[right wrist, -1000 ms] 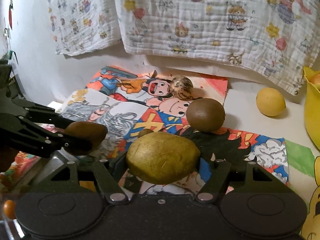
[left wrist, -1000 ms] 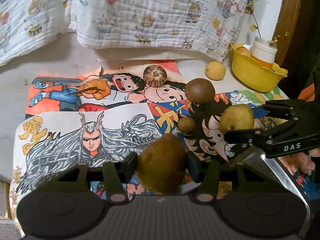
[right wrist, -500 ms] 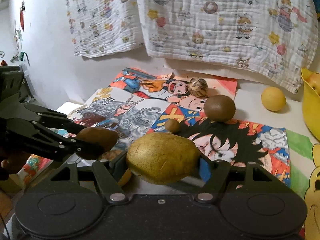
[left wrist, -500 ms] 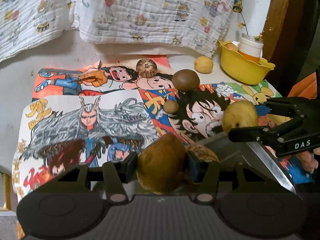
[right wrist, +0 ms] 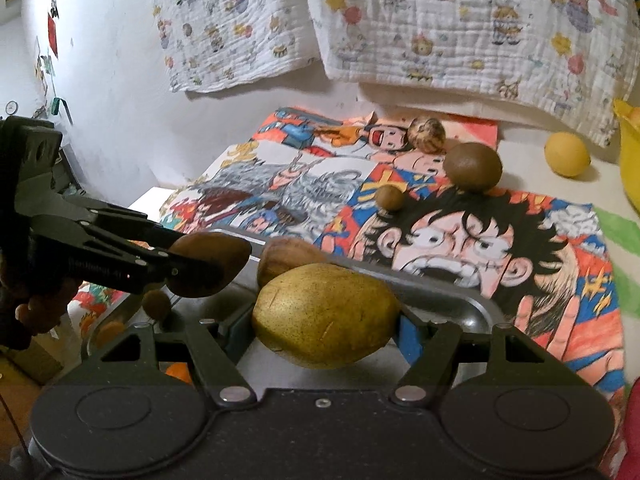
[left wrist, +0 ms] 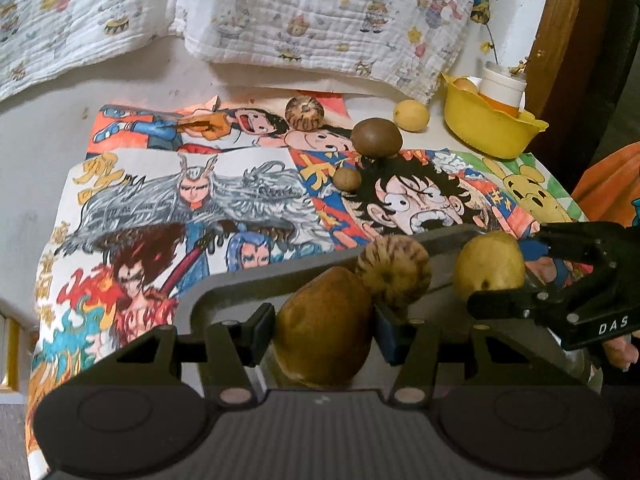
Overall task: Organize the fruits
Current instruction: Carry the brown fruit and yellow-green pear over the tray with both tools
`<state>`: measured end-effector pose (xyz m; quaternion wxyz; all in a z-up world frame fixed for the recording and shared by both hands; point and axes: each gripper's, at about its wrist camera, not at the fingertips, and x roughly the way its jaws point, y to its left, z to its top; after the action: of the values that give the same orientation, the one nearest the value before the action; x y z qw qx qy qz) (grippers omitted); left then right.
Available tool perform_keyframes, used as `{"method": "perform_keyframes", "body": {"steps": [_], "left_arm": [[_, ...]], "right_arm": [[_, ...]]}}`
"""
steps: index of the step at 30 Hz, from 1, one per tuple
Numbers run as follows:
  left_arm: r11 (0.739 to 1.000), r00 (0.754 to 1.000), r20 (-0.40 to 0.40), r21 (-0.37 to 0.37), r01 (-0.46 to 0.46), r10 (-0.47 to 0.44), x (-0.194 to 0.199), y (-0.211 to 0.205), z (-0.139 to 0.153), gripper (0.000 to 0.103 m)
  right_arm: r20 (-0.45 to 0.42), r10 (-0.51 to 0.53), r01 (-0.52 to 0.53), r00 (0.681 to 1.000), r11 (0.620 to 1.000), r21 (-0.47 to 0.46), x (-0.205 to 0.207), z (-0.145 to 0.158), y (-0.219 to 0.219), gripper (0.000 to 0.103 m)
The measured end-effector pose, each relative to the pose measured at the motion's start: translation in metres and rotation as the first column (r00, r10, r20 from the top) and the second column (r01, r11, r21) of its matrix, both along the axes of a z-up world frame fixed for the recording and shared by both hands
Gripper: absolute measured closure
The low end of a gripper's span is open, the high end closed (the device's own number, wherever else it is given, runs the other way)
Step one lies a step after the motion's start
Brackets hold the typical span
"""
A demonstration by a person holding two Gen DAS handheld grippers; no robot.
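Note:
My left gripper (left wrist: 324, 328) is shut on a brown pear (left wrist: 324, 326) over a metal tray (left wrist: 224, 284); it also shows in the right wrist view (right wrist: 208, 266). My right gripper (right wrist: 326, 316) is shut on a yellow-green pear (right wrist: 326, 314) over the same tray (right wrist: 460, 300); it also shows in the left wrist view (left wrist: 490, 266). A striped brown fruit (left wrist: 394, 270) lies in the tray. A kiwi (left wrist: 376, 138), a small brown fruit (left wrist: 347, 179), a striped round fruit (left wrist: 304, 113) and a lemon (left wrist: 411, 115) lie on the table.
A yellow bowl (left wrist: 492, 132) with fruit and a white jar stands at the back right. Cartoon posters (left wrist: 192, 200) cover the table. A printed cloth (left wrist: 304, 20) hangs on the wall behind. Small orange fruits (right wrist: 178, 372) lie in the tray's near left.
Both grippers have drawn back toward the near edge with their pears and now hang over the metal tray. The striped fruit in the tray has come into view.

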<state>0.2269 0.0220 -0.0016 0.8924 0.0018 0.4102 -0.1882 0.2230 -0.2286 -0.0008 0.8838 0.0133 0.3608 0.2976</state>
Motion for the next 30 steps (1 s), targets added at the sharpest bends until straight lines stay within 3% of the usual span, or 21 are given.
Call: {"method": "perform_keyframes", "body": {"steps": [26,30], "left_arm": [[1.000,1.000,0.008,-0.006,-0.023,0.023,-0.010,0.007,-0.006,0.045],[0.999,0.999,0.026,-0.009,-0.030,0.031,-0.015,0.008,-0.002,0.039]], "right_arm": [[-0.010,-0.017,0.017,1.000,1.000,-0.022,-0.015,-0.015,0.016,0.030],[-0.023,-0.035,0.035,0.999,0.999,-0.005,-0.016,-0.016,0.013,0.029]]}}
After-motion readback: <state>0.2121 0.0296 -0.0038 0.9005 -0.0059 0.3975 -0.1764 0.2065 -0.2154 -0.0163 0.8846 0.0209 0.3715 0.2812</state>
